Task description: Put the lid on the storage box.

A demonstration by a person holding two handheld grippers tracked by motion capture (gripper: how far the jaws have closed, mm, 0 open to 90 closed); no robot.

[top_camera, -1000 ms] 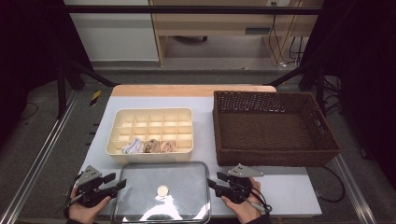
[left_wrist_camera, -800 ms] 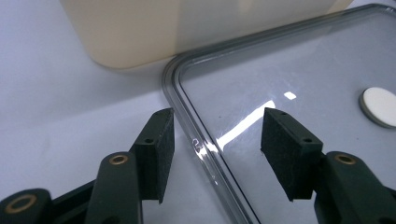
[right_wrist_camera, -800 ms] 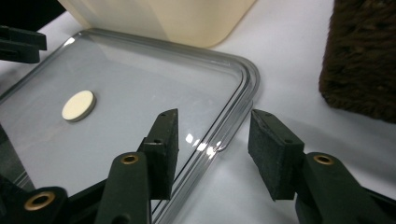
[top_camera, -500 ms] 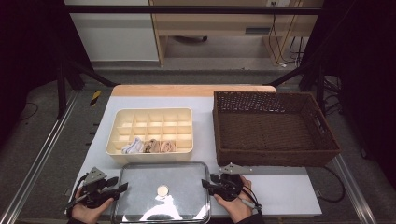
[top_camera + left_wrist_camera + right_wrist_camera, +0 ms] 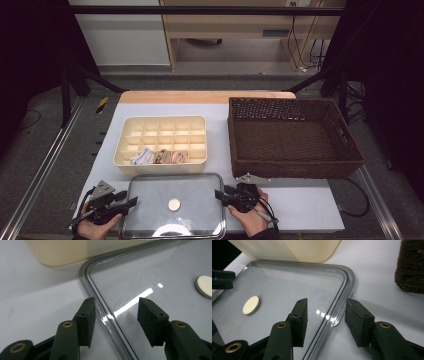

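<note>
High view: your left tool (image 5: pixel 131 202) sits at the left edge of the clear lid (image 5: pixel 172 220), your right tool (image 5: pixel 220 194) at its right edge — the lid lies flat on the desk (image 5: pixel 300 205), just ahead of it the cream divided box (image 5: pixel 161 125).

Left gripper view: jaws apart, straddling the lid's rim (image 5: pixel 100 307) — one jaw over the desk, one over the lid.

Right gripper view: jaws apart, the rim (image 5: pixel 342 305) between them; the round knob (image 5: pixel 251 305) lies well to the tool's left.

High view looks down; tool views close, low — sharing perhaps the lid (image 5: pixel 172 210).
</note>
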